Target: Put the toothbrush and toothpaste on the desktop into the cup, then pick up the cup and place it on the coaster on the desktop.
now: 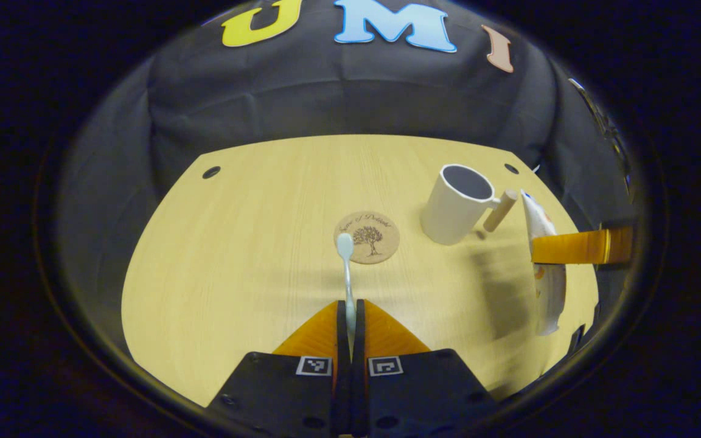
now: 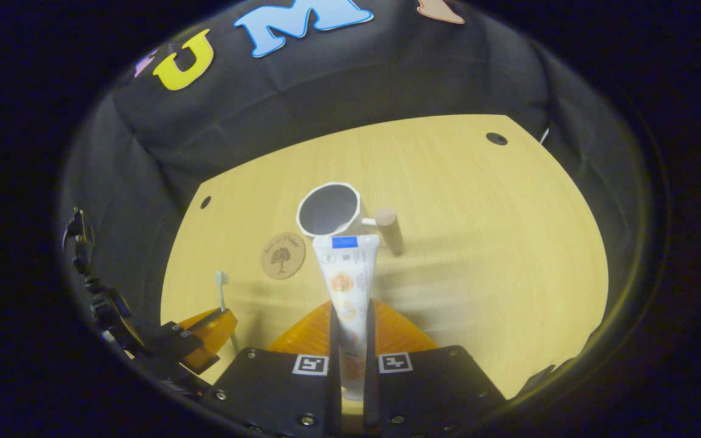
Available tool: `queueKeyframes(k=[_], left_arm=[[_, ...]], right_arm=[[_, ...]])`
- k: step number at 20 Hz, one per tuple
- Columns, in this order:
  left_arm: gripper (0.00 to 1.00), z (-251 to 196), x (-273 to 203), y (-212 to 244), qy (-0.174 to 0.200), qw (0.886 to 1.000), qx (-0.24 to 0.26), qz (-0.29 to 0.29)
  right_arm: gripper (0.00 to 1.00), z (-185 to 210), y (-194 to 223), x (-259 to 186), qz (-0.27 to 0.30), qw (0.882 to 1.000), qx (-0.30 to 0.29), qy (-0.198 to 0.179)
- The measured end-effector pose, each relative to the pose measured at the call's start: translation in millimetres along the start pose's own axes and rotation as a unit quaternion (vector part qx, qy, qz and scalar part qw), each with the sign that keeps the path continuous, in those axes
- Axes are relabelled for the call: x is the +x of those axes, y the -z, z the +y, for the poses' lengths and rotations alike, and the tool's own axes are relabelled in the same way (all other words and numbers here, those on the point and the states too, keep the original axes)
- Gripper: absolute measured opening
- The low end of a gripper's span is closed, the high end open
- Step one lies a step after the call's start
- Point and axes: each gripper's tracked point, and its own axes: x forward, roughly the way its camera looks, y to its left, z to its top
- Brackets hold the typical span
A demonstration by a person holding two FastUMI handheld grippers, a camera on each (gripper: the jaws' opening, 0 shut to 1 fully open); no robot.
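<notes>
We count one of each thing. Our left claw [image 1: 350, 316] pinches the pale blue plastic toothbrush [image 1: 346, 267]; our right claw [image 2: 350, 322] pinches the white toothpaste tube [image 2: 347, 286]. One white cup [image 2: 329, 211] with a wooden handle and one round cork coaster [image 2: 283, 255] stand apart on the light wooden worktop [image 2: 478, 243].

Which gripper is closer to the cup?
Right, probably. The right gripper holds the toothpaste just before the cup. The left gripper, gripping the toothbrush, sits farther back, behind the coaster.

The left gripper [image 1: 350, 316] clamps the toothbrush [image 1: 346, 267] above the desktop [image 1: 235, 255], near the coaster [image 1: 367, 236].
</notes>
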Motion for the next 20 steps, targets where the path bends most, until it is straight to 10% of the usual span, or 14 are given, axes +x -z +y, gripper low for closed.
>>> queueKeyframes(k=[20], left_arm=[[0.08,37,-31,-28,-0.022,0.998,-0.033,-0.040]], right_arm=[[0.15,47,-157,24,-0.128,0.990,-0.022,-0.050]])
